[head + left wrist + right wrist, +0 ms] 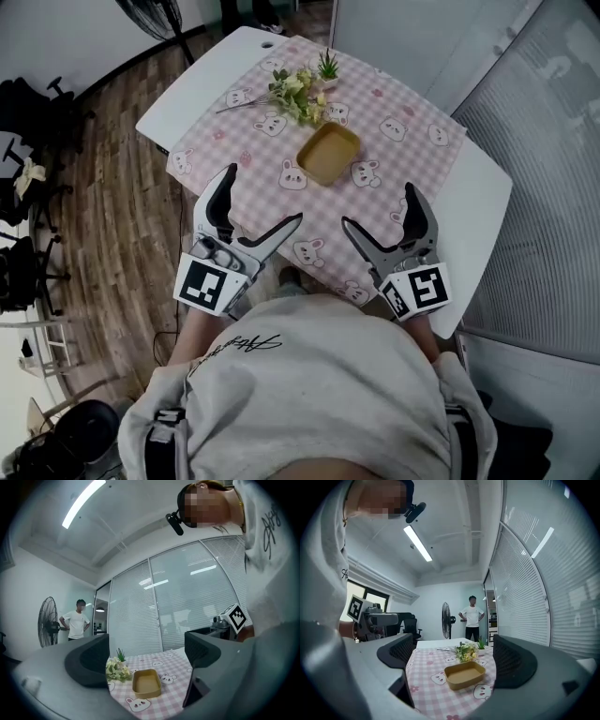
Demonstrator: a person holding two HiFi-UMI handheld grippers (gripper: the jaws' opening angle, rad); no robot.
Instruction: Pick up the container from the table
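Hovering near, the left gripper [264, 195] and right gripper [377, 206] gape wide, empty; the container [328, 153] lies farther across the desk [478, 187]; a skewed pinch on its rim could shove it into the flowers [298, 94].

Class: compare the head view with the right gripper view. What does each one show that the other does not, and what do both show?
Only the head view shows the wooden floor and the marker cube on the right gripper, whose jaws stand apart. Only the right gripper view shows a standing person beyond the table and the ceiling light strip. Both show the tan container lying empty on the checked cloth, the flowers near it, and the left gripper.
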